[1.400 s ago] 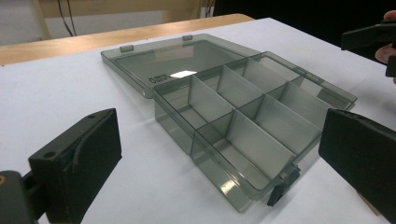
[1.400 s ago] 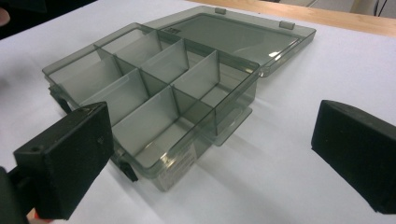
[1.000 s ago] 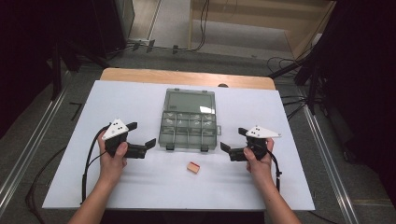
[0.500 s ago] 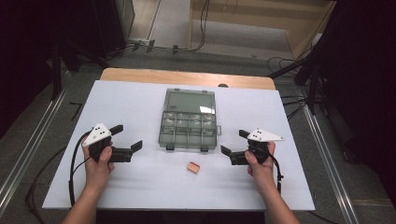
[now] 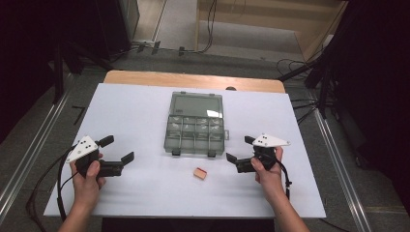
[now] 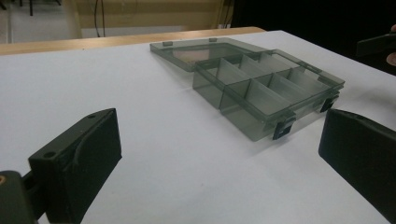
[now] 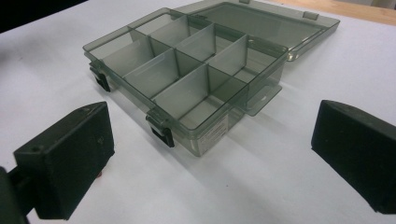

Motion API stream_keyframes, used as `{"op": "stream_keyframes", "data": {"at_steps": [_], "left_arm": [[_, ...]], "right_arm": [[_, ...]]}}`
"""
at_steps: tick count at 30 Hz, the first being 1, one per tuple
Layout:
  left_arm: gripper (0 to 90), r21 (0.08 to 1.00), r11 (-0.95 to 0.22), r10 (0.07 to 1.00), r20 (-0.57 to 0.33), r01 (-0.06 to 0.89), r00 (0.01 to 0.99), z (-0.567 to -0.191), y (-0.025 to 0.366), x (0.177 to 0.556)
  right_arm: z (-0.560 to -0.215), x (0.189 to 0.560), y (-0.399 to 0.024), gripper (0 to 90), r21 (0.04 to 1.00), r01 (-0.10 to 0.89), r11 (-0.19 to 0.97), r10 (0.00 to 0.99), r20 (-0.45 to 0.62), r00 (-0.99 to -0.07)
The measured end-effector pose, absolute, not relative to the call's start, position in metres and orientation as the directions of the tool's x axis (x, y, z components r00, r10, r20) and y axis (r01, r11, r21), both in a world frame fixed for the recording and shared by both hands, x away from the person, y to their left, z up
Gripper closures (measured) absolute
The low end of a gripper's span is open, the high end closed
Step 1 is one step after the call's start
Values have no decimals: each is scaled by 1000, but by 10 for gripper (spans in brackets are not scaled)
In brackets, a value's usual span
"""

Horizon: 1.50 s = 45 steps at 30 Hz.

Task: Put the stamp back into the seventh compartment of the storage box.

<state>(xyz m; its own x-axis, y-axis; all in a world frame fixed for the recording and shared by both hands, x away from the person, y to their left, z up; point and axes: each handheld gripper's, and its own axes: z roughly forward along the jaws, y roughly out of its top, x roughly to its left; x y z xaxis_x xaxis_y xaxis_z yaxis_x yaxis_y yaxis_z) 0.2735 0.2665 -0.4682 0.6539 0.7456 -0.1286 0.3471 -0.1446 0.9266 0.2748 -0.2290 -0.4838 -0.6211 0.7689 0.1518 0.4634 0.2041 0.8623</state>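
The small tan block (image 5: 200, 173) lies on the tabletop (image 5: 145, 111) just left of the right gripper (image 5: 238, 154), nearer it than the left gripper (image 5: 117, 149); both grippers' fingers spread open, empty.

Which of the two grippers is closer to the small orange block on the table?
The right gripper. The small orange block lies just beside its jaws, while the left gripper is much farther away, across bare table.

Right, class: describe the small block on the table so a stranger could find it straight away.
Start at the white table top and find the open smoky-grey clear plastic compartment box at its middle. Just in front of the box's latched front edge, nearer the person, lies a small tan block with a reddish side. It is the one loose, warm-coloured item, between the two black grippers.
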Motion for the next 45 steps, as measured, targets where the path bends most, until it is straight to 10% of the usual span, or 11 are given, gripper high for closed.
{"op": "stream_keyframes", "data": {"at_steps": [45], "left_arm": [[0,934,-128,750,-129,334,648,-491,296,245]], "right_arm": [[-481,261,-152,93,715,468,519,610,74,-789]]}}
